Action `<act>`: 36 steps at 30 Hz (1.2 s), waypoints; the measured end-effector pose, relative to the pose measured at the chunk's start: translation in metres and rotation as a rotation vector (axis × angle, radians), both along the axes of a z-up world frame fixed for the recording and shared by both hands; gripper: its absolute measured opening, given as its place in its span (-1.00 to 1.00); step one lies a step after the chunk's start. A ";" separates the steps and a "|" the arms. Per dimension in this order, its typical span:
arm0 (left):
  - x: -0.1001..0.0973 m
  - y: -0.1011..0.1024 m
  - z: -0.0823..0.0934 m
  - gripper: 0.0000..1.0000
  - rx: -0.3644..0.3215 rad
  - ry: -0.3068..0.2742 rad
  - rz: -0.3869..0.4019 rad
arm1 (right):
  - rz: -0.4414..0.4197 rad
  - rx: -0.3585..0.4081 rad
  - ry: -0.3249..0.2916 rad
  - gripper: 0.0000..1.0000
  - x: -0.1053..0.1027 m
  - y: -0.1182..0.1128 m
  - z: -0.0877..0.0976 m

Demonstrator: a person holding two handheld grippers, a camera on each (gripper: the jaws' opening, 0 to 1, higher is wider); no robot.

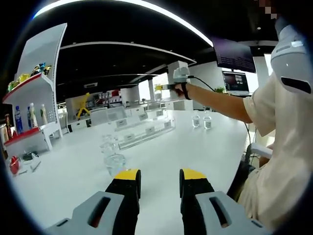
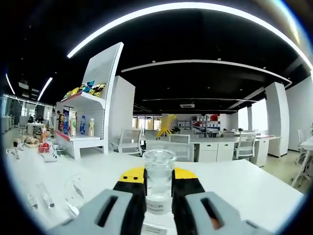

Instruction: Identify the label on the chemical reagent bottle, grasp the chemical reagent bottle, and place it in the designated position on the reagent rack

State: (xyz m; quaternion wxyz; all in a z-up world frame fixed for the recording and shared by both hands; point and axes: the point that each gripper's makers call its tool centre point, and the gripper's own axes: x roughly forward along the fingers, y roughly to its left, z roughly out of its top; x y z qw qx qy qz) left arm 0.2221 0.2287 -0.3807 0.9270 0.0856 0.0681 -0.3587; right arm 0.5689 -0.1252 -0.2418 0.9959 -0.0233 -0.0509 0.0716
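A wide white table [image 1: 205, 147] runs through an open-plan room with a dark ceiling, curved light strips and a white display shelf [image 2: 90, 122] stocked with drink bottles and snack packets. In the right gripper view, the right gripper [image 2: 159, 191] has its jaws closed on a clear glass reagent bottle [image 2: 159, 181]; its white label carries print too small to read. In the left gripper view, the left gripper [image 1: 159, 183] hangs over the table with jaws apart, holding nothing, near another clear bottle [image 1: 115, 161] before the tiered clear reagent rack [image 1: 142, 128]. Two more bottles [image 1: 201, 121] stand farther off.
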 end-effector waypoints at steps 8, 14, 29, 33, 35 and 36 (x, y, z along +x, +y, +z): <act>0.001 -0.002 0.000 -0.36 0.000 0.004 -0.005 | 0.004 0.010 0.005 -0.63 0.006 0.001 -0.014; 0.002 -0.001 0.001 -0.36 -0.001 0.003 -0.004 | 0.003 0.040 0.015 -0.64 0.011 0.001 -0.025; 0.004 0.002 -0.003 -0.36 0.007 0.008 0.001 | -0.017 0.032 0.038 -0.64 0.021 -0.001 -0.048; 0.003 0.000 -0.003 -0.36 0.008 0.008 -0.007 | -0.018 0.029 0.030 -0.64 0.024 -0.002 -0.049; 0.003 0.000 -0.003 -0.36 0.011 0.003 -0.007 | -0.020 0.027 0.035 -0.64 0.025 -0.003 -0.052; 0.004 0.000 -0.003 -0.36 0.010 -0.002 -0.007 | -0.023 0.030 0.040 -0.64 0.024 -0.004 -0.053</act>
